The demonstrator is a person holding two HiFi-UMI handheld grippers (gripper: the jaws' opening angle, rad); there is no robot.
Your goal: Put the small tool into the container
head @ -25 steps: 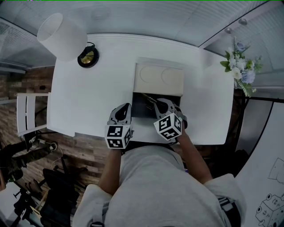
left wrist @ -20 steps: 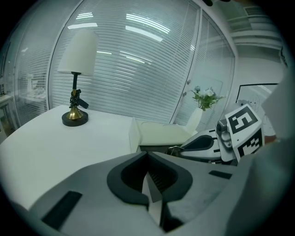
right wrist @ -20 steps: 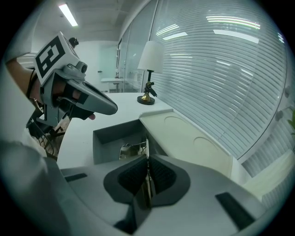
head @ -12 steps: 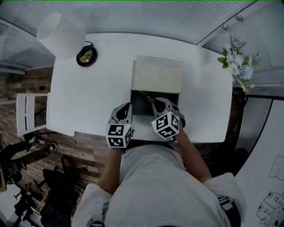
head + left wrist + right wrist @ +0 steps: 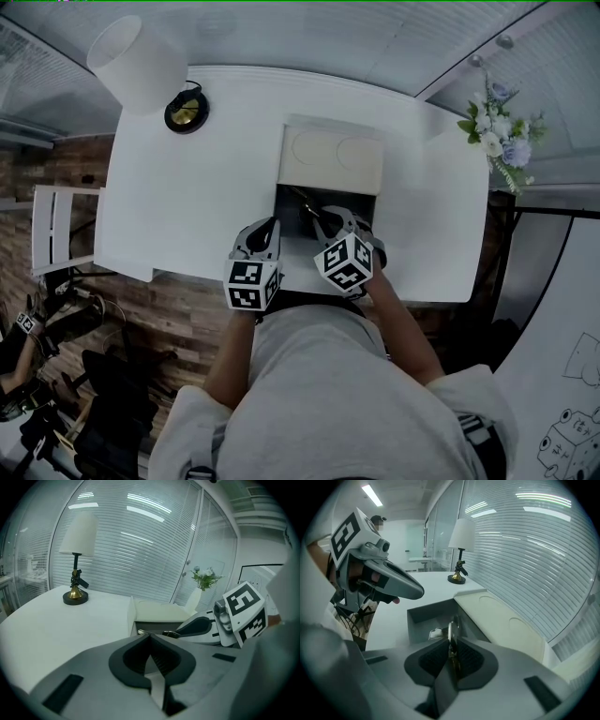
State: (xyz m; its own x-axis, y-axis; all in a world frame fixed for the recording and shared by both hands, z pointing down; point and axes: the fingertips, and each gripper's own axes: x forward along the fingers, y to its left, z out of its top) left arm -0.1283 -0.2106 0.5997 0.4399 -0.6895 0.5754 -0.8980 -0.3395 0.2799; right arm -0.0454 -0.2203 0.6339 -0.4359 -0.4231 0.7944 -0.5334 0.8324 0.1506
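The container (image 5: pixel 289 223) is a dark open box on the white table (image 5: pixel 187 206), with its cream lid (image 5: pixel 333 161) folded back behind it. My right gripper (image 5: pixel 325 219) hangs over the box's opening. The small tool (image 5: pixel 452 631), a thin metal piece, stands between its pads and sticks out over the box's inside (image 5: pixel 427 612). Those jaws are opening, though the pads still touch the tool. My left gripper (image 5: pixel 266 231) sits at the box's near left corner, shut and empty (image 5: pixel 150 638).
A lamp with a white shade (image 5: pixel 139 58) and brass base (image 5: pixel 186 114) stands at the table's far left. Flowers in a vase (image 5: pixel 497 141) stand at the far right. A white chair (image 5: pixel 58 234) stands off the left edge. The table's near edge runs under both grippers.
My right gripper has shifted a little to the left and further over the box with the tool. The left gripper has stayed where it was.
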